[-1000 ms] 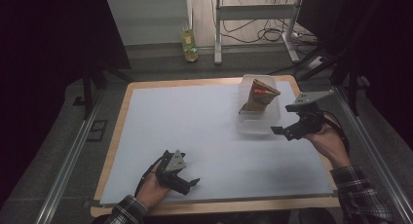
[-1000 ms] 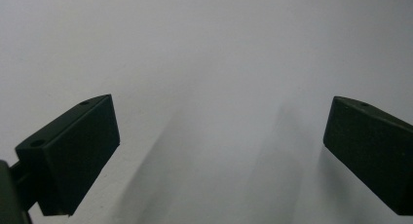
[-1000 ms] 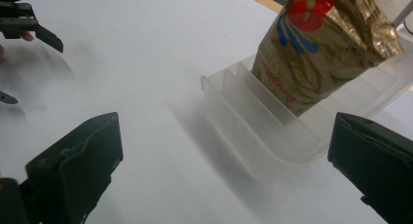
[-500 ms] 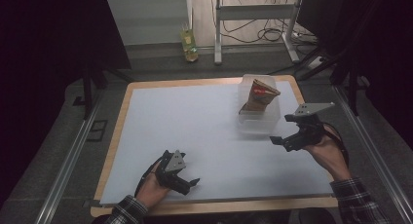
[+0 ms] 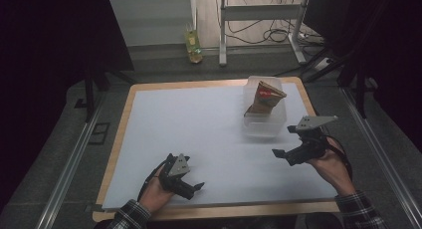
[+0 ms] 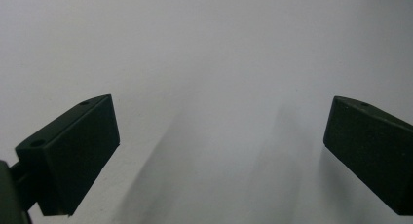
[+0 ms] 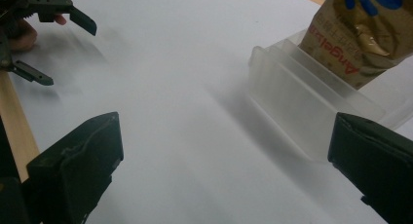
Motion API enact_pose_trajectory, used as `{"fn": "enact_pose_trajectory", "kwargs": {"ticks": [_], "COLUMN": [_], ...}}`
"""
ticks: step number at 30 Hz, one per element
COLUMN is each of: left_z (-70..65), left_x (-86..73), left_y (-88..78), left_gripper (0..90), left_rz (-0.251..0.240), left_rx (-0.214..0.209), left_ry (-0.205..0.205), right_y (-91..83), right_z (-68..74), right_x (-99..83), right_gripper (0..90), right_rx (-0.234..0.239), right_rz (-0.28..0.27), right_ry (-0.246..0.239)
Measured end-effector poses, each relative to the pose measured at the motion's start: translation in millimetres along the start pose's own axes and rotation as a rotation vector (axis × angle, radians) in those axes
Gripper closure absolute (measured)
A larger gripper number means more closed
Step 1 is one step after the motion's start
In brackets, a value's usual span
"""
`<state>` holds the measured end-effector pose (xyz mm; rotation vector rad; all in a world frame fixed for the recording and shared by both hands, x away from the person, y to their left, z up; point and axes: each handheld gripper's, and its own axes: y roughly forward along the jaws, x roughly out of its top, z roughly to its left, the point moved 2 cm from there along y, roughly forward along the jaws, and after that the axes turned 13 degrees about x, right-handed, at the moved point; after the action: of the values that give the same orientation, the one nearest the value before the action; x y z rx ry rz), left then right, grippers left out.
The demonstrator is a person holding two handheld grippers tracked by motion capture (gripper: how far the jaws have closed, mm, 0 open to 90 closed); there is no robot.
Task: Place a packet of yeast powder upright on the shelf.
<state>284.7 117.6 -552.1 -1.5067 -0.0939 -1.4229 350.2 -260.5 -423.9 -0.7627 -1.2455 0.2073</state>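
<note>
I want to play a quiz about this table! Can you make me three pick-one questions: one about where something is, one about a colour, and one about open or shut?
1. Where is the snack bag?
A. in the clear bin
B. on the floor
C. in a gripper

2. What colour is the mat?
A. green
B. white
C. red

3. How are the right gripper jaws?
A. shut on the bag
B. shut on nothing
C. open

Answers: 1 A, the bag stands inside the bin. 2 B, the mat looks white in all views. 3 C, the jaws stand wide apart with nothing between them.
</note>
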Motion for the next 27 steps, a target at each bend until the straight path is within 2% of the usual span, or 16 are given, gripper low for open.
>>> {"fn": "enact_pose_trajectory", "kwargs": {"ticks": [12,27], "left_z": [-0.2,-0.5], "left_x": [0.1,0.2], "left_y": [-0.3,-0.7], "left_gripper": [0.1,0.0], "left_rz": [-0.01,-0.025], "left_rx": [-0.004,-0.007], "left_ry": [-0.002,-0.008], "right_y": [10.4,32.7], "right_z": [14.1,31.1], "right_x": [-9.6,-23.0], "right_gripper": [0.0,0.0], "right_rx": [0.006,0.047], "right_rz": [0.003,-0.011], "right_ry": [-0.015,-0.017]}}
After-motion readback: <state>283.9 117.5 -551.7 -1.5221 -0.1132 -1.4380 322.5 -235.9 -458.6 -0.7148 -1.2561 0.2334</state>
